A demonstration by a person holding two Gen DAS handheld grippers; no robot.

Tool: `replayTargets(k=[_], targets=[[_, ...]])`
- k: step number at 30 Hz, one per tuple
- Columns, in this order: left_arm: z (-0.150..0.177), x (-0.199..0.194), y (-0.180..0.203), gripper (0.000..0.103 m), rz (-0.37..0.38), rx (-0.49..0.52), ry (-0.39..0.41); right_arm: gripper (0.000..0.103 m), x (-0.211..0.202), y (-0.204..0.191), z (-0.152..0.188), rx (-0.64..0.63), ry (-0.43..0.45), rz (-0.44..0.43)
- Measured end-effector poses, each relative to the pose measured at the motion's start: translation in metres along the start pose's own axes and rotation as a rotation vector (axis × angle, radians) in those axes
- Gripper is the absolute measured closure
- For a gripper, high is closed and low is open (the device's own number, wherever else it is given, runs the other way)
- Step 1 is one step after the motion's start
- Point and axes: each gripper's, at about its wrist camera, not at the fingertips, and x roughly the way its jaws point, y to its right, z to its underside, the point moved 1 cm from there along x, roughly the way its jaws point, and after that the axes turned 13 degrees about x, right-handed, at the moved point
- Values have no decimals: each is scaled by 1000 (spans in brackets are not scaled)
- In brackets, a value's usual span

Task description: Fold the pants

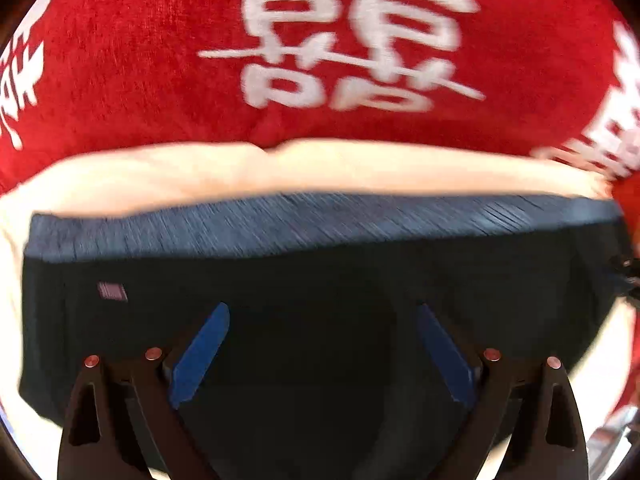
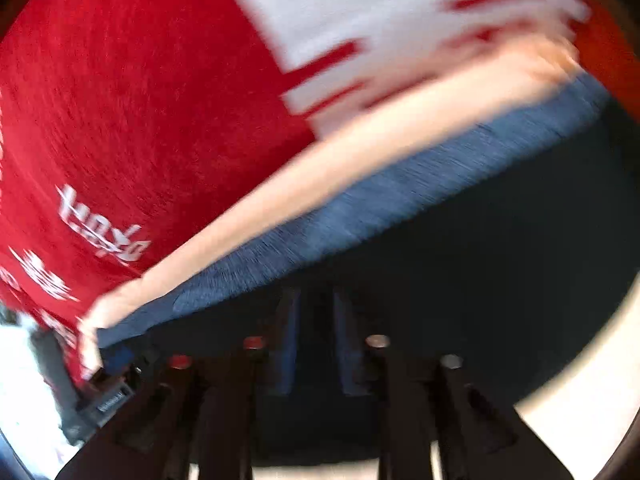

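Note:
The dark navy pants [image 1: 320,280] lie folded on a cream cloth [image 1: 200,176], with a lighter blue ribbed waistband [image 1: 320,224] along the far edge and a small label [image 1: 113,291] at the left. My left gripper [image 1: 322,312] is open just above the pants, its blue pads [image 1: 200,354] wide apart and holding nothing. In the right wrist view the same pants [image 2: 480,260] and waistband [image 2: 360,208] run diagonally. My right gripper [image 2: 316,304] has its fingers close together over the dark fabric; the blurred view does not show whether it pinches any cloth.
A red fabric with white characters [image 1: 340,40] lies beyond the cream cloth and fills the far side in both views [image 2: 140,100]. Part of the left gripper [image 2: 92,396] shows at the lower left of the right wrist view.

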Motion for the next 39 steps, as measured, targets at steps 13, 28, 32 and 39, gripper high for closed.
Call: replayTargets(k=[13,28,32,39], targets=[[42,12,66,7,17,57,-56,63,-19,66,49,266,-80,-64],[86,-6,74,5,-65,92,-17,103,-20,82,32,108,-84,26],[78,-13,82,5,-99,98,-57,98,-34,86,31,113,-108,-54],[57,-29,109,5,-83,100,-75,83,-51,113,30,156,-120,-113]])
